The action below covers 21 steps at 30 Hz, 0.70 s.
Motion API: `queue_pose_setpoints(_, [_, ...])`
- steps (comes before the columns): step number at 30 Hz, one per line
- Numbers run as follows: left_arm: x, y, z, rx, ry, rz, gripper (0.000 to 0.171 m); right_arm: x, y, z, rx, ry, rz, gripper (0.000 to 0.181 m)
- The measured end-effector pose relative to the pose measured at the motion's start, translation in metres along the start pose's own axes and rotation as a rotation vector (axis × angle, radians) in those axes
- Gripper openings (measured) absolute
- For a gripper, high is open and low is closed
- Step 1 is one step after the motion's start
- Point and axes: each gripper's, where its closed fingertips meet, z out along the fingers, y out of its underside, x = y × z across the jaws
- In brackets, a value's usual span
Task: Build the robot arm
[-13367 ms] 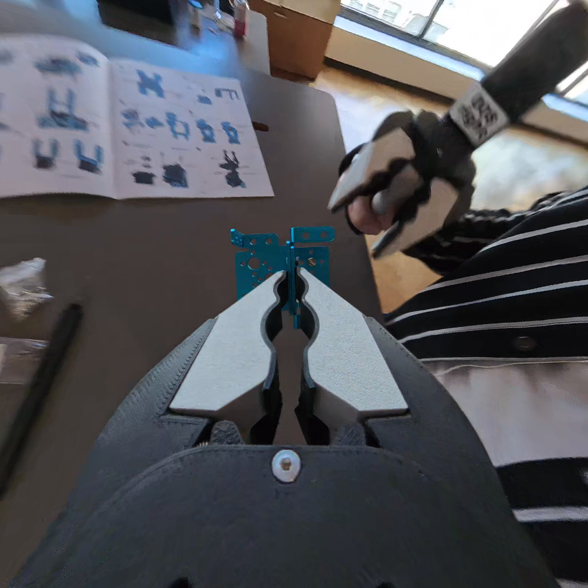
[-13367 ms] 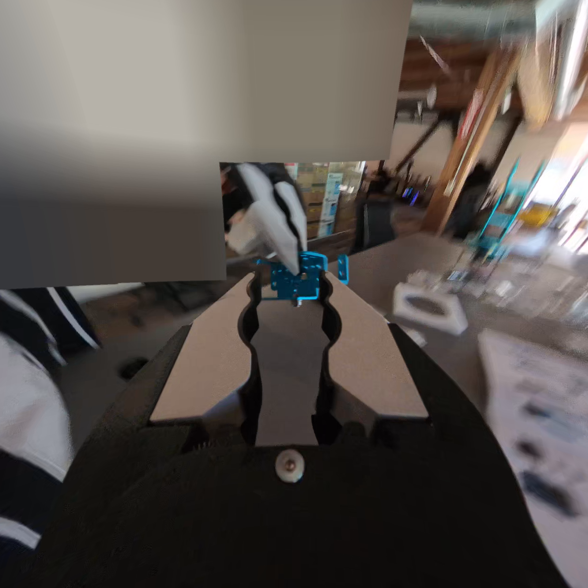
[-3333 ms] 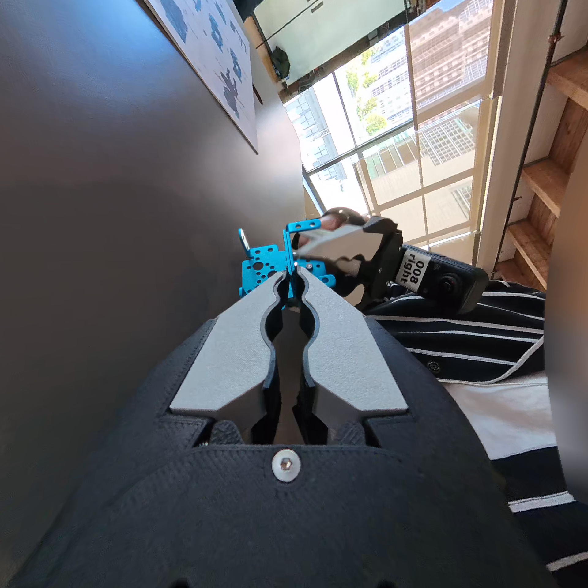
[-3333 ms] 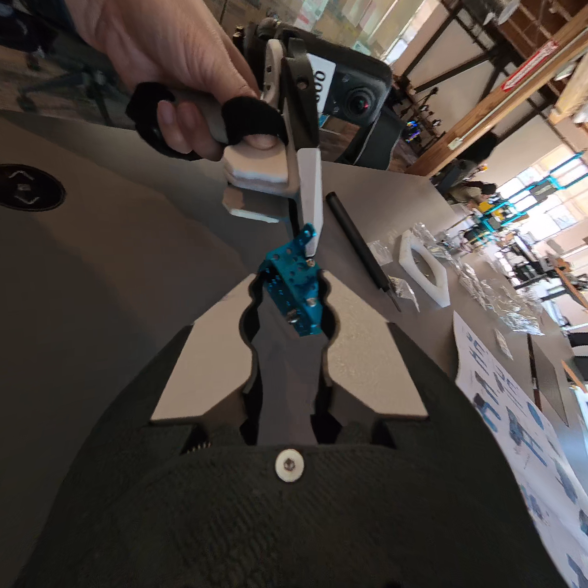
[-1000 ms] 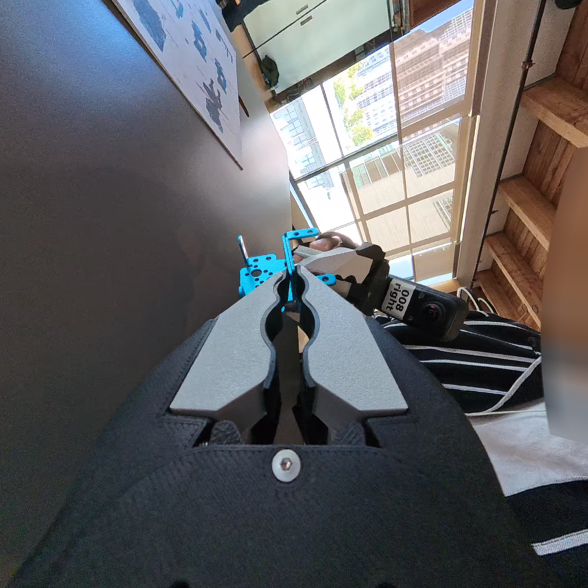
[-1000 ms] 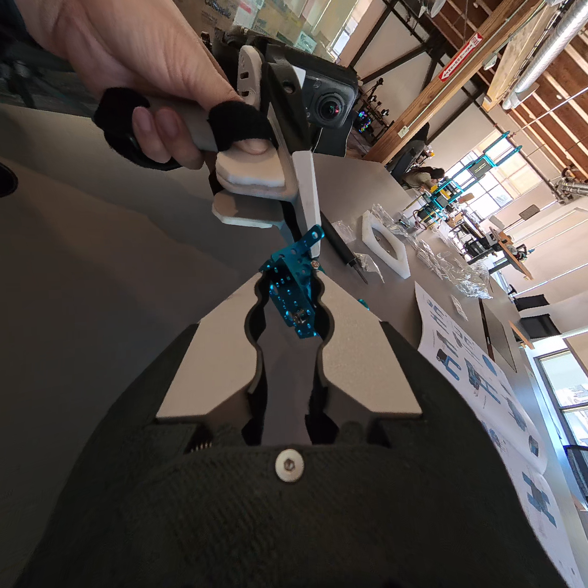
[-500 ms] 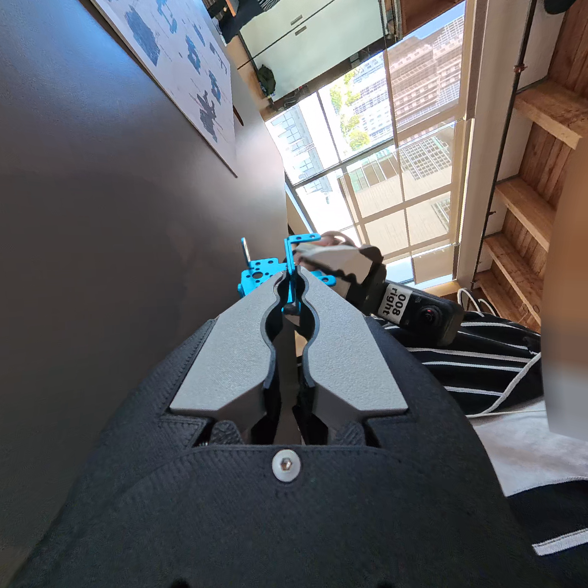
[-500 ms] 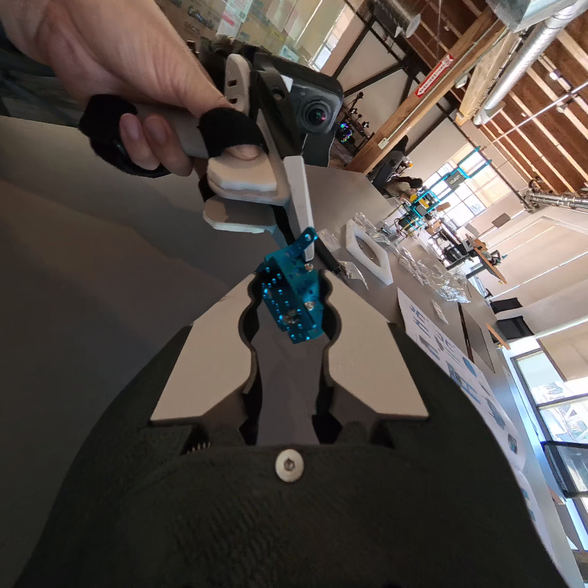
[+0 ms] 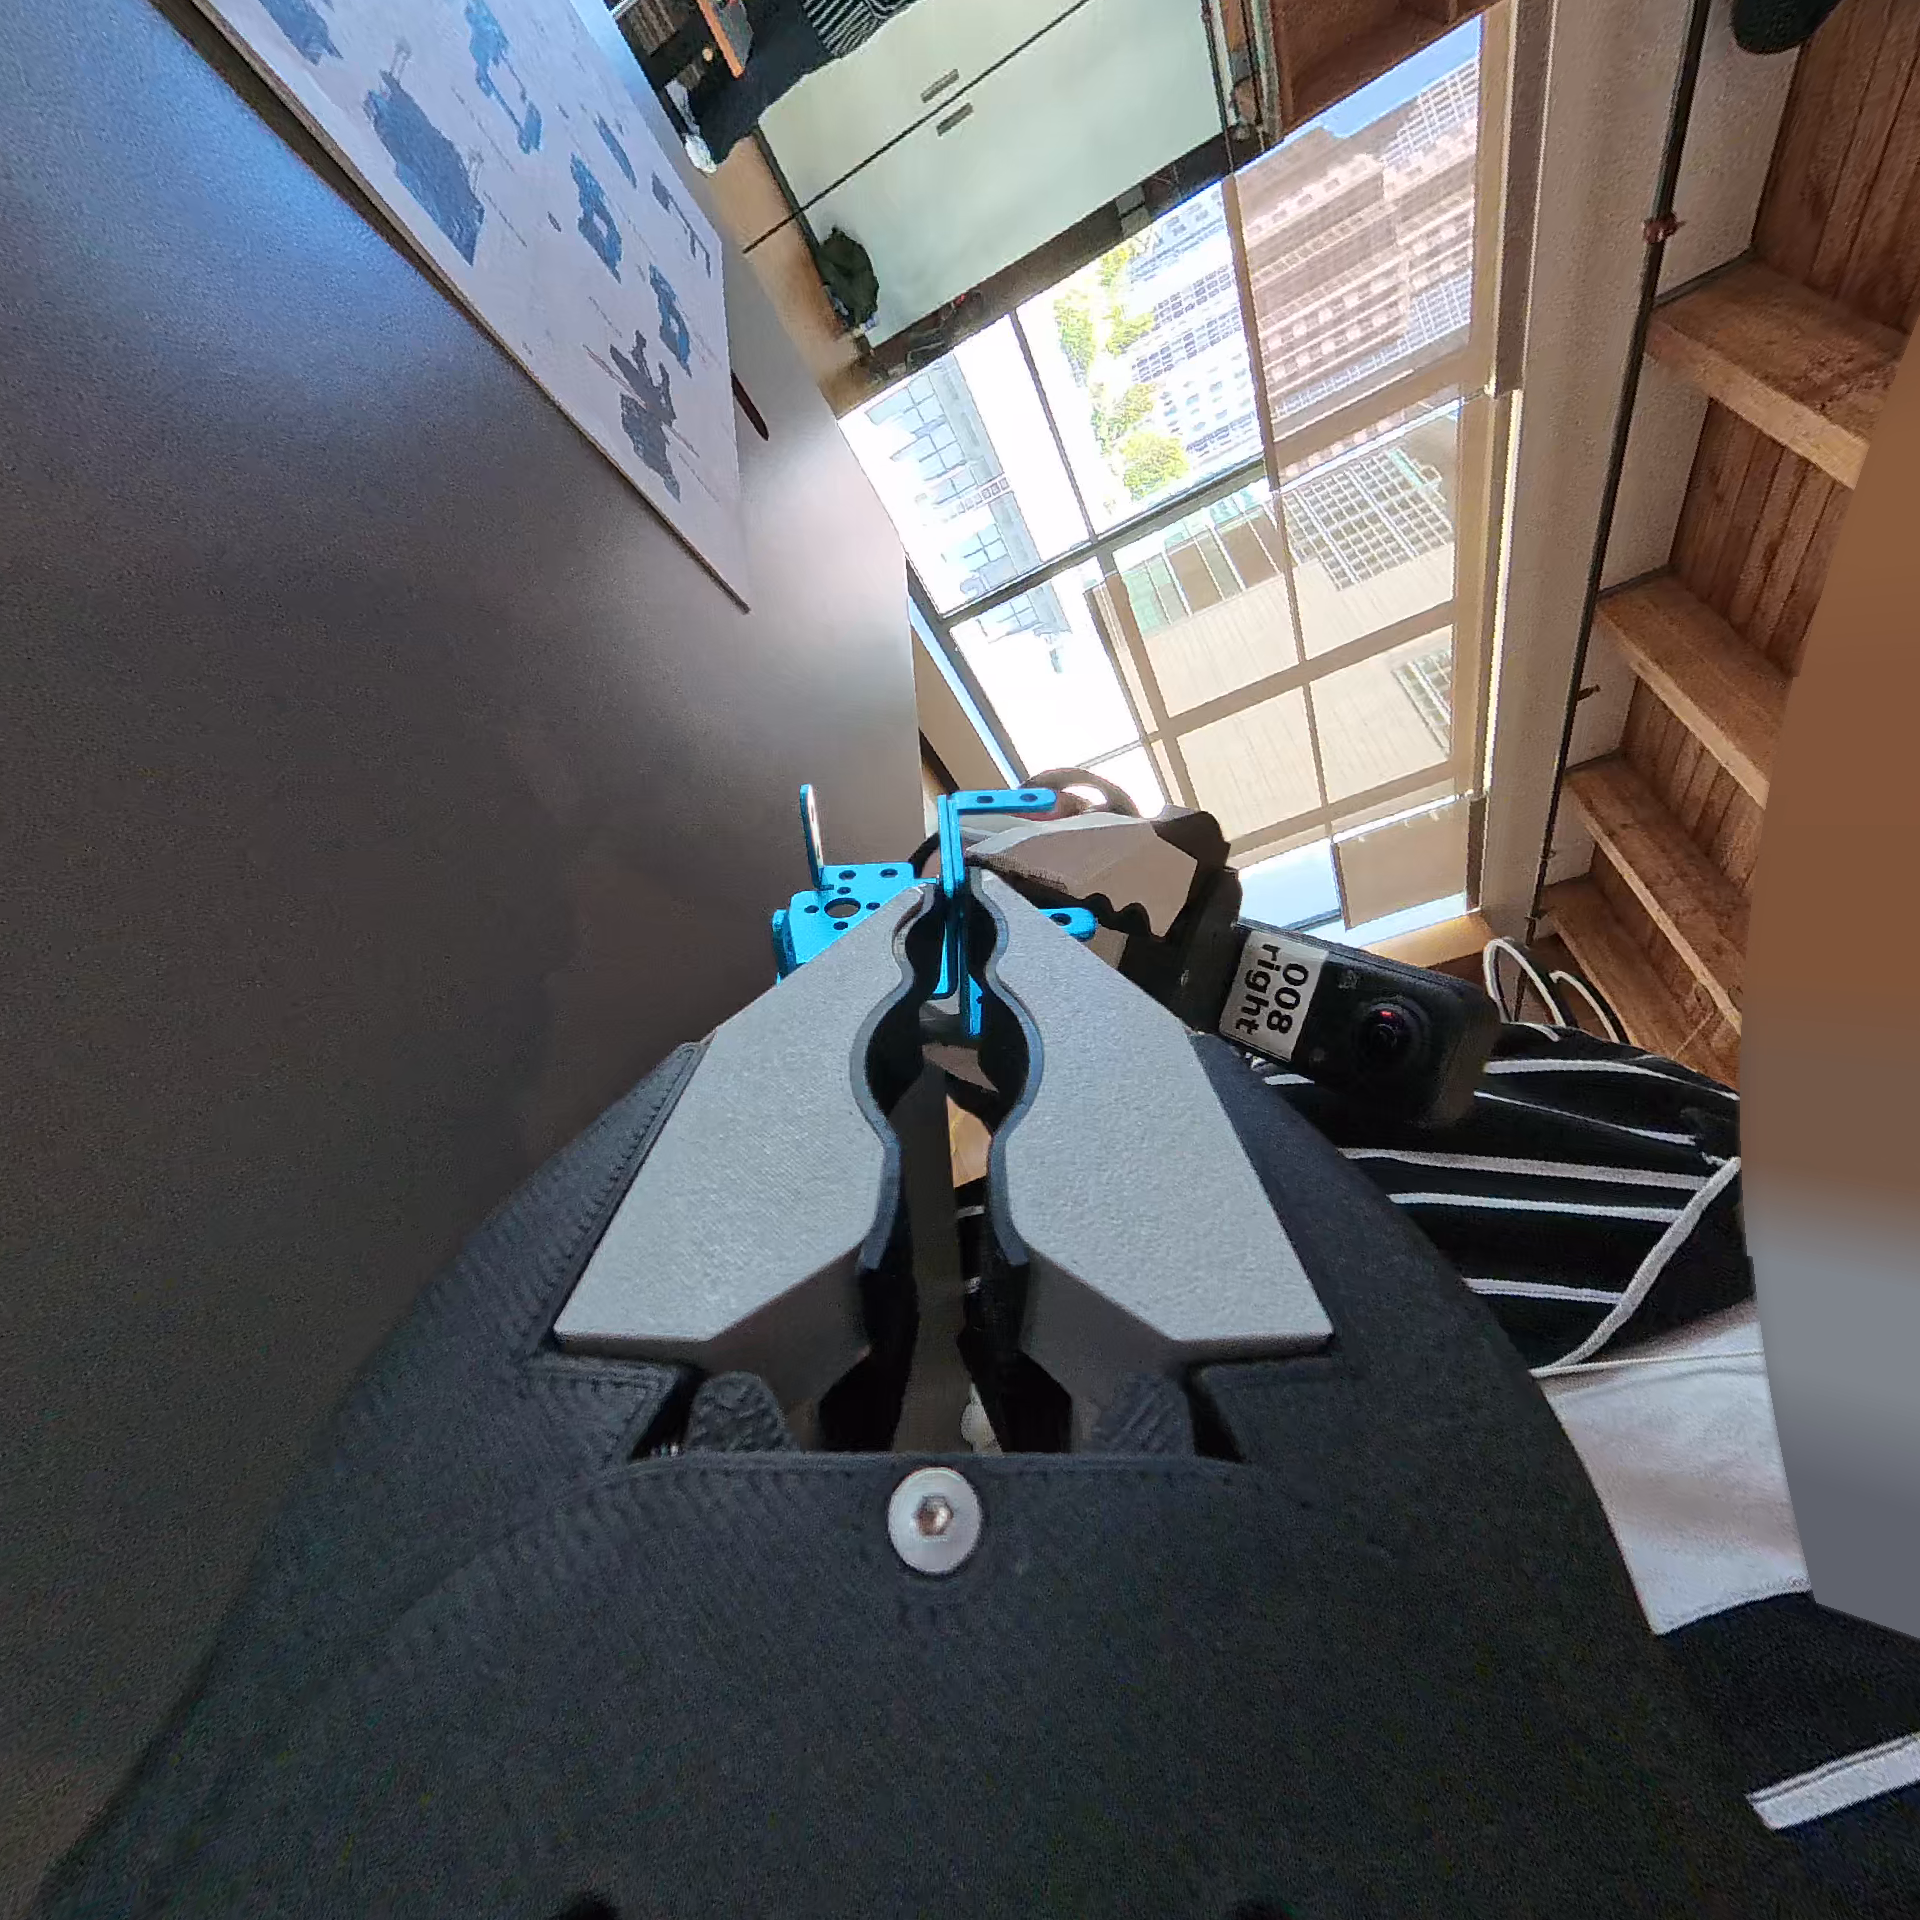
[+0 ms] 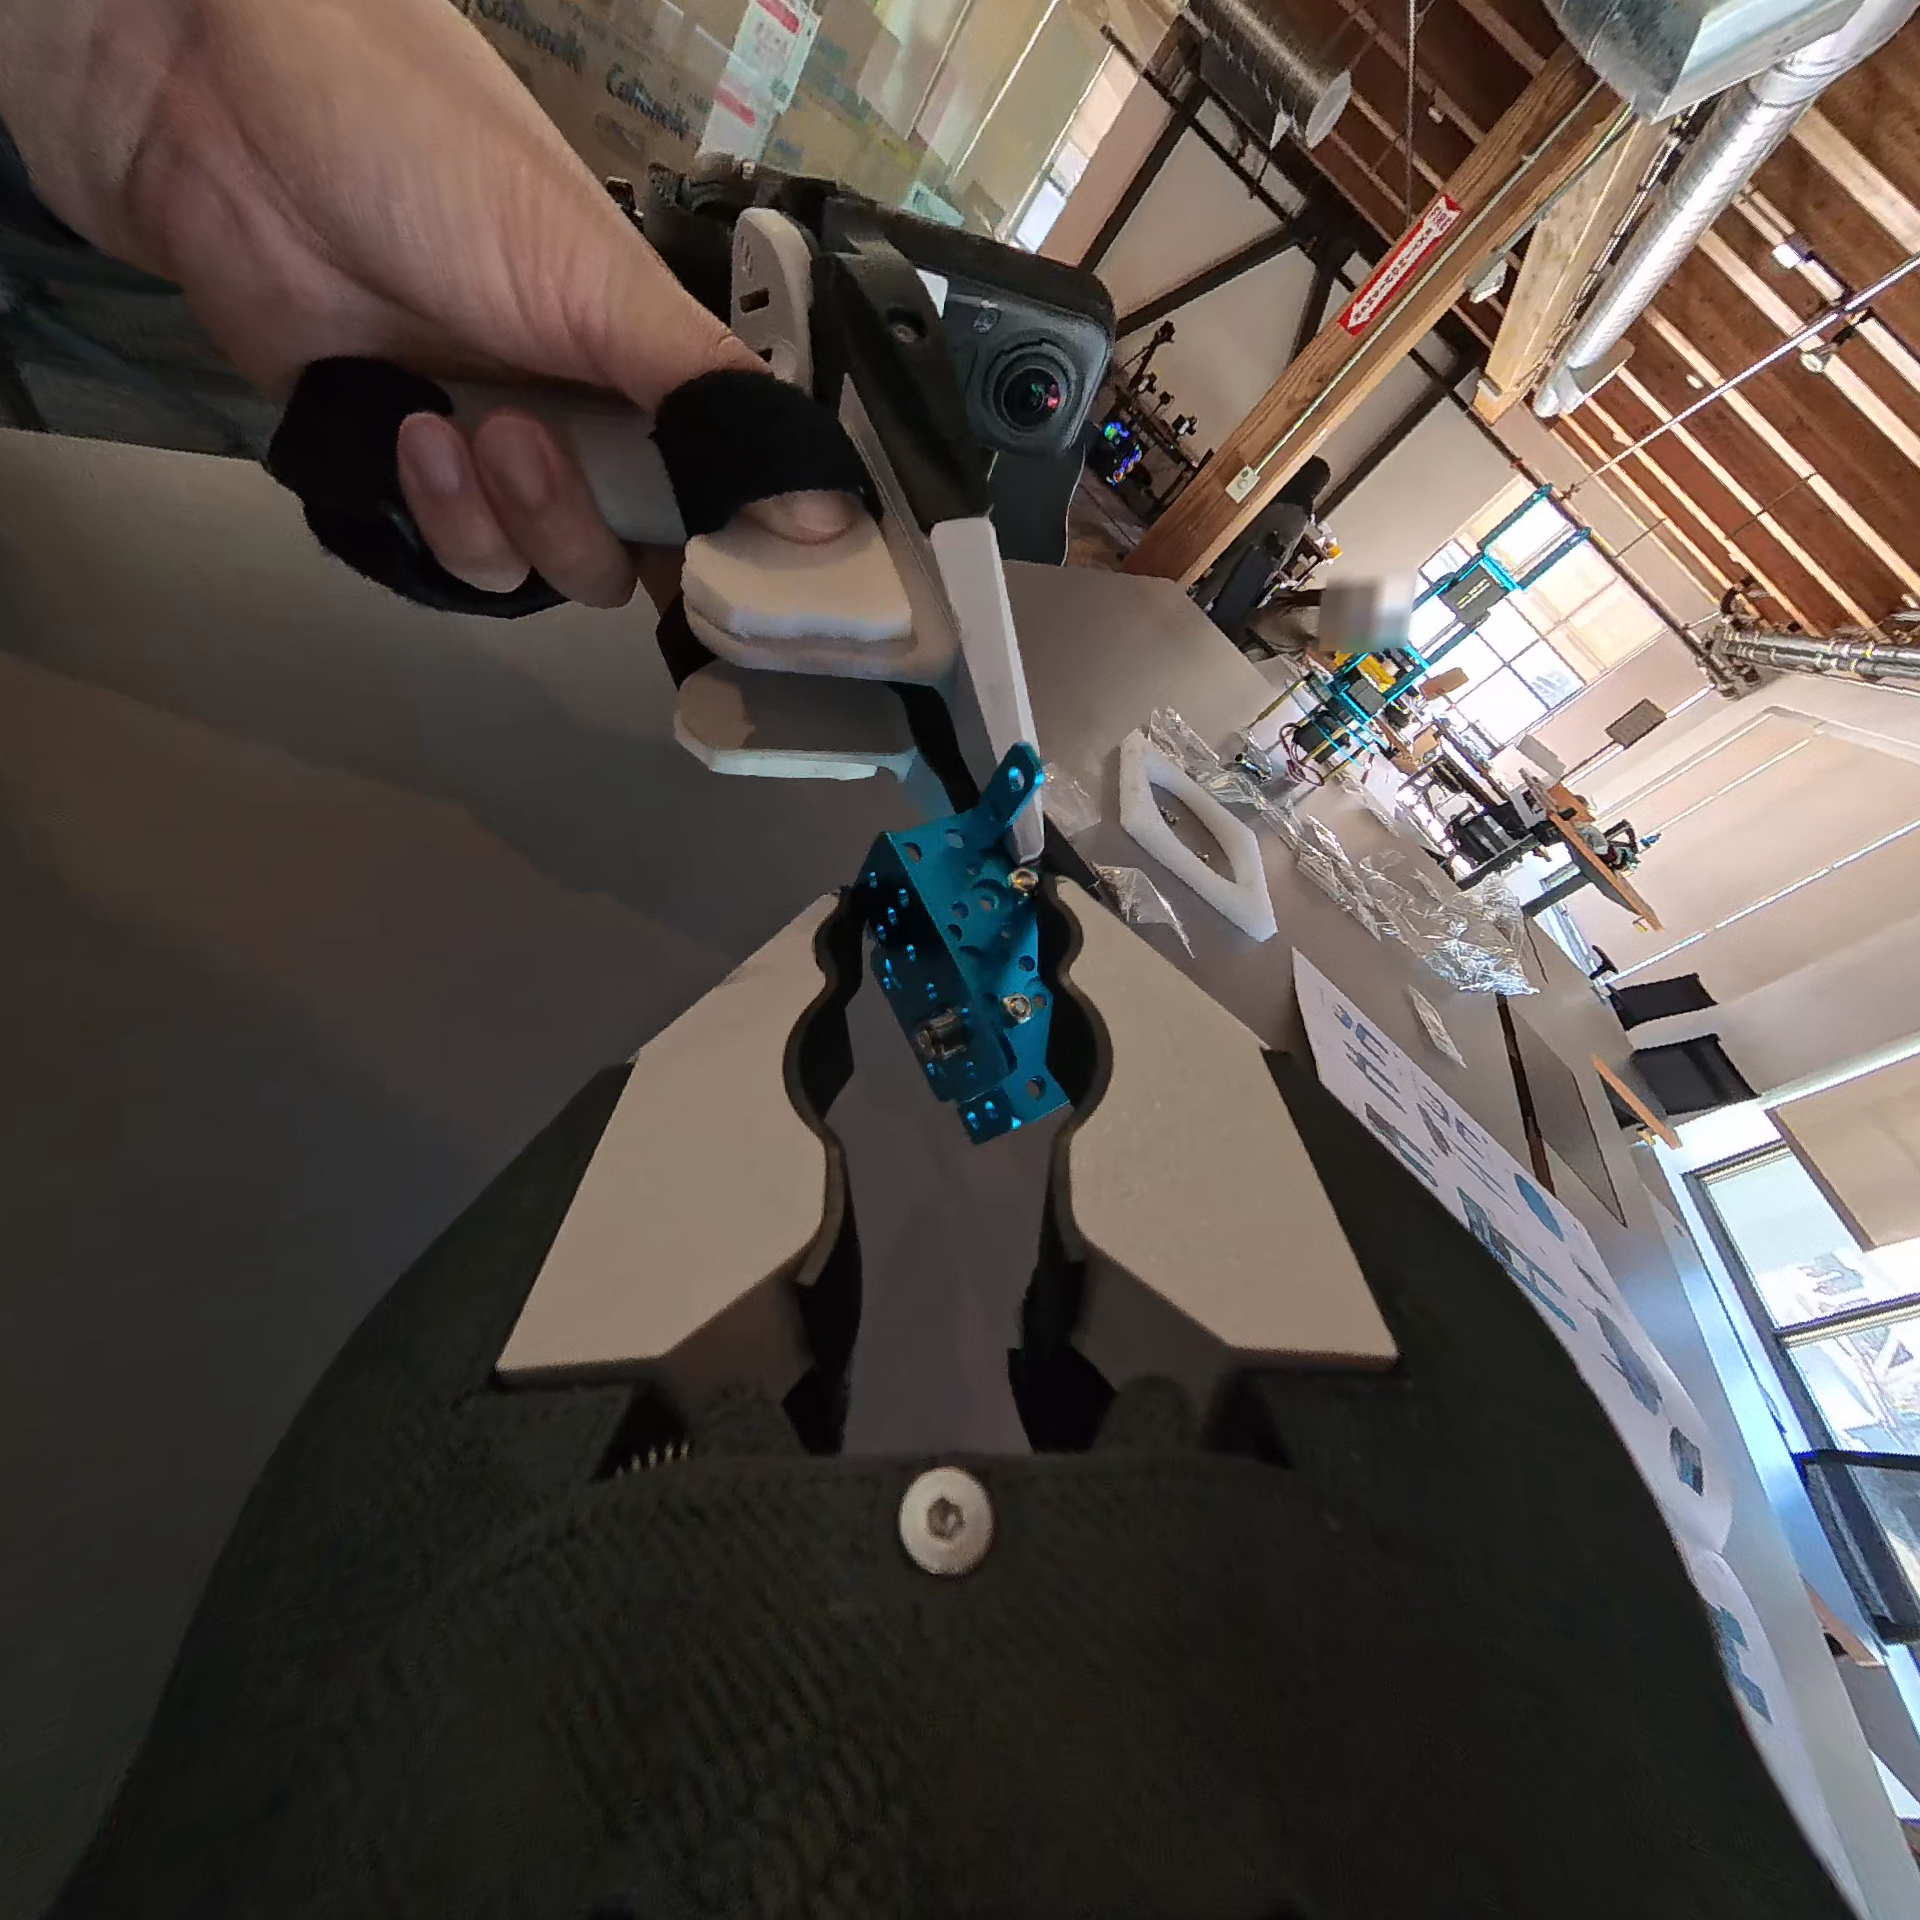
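Blue perforated metal bracket assembly (image 10: 961, 982), held in the air above a dark grey tabletop (image 10: 312, 935). The left gripper (image 9: 951, 909) has its fingers clamped on a thin flange of it. The right gripper (image 10: 951, 925) has its fingers apart, flanking the bracket; contact cannot be told. White instruction sheet (image 9: 540, 208) lies well apart on the table.

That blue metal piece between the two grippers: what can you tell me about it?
The blue bracket looks like shiny anodised metal: thin plates full of small holes, joined at angles with silver screws. It hangs tilted above the dark table, off its surface. The left gripper is shut on a thin upright plate of it. The right gripper brackets its body, jaws apart; whether they press it is unclear. A small tab with a hole sticks up at its far end.
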Motion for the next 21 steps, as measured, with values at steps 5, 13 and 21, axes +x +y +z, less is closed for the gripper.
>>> queue_pose_setpoints(5, [-0.001, -0.001, -0.002, 0.01, 0.004, -0.004, 0.002, -0.002, 0.0, 0.002, 0.003, -0.018, 0.0, 0.033])
queue_pose_setpoints(13, [-0.001, 0.001, -0.004, 0.01, 0.02, -0.025, 0.002, -0.004, -0.001, -0.001, 0.02, -0.054, 0.023, 0.026])
queue_pose_setpoints(21, [0.002, -0.003, -0.004, 0.023, 0.013, -0.006, 0.001, 0.003, -0.004, -0.001, 0.023, 0.009, 0.074, 0.031])
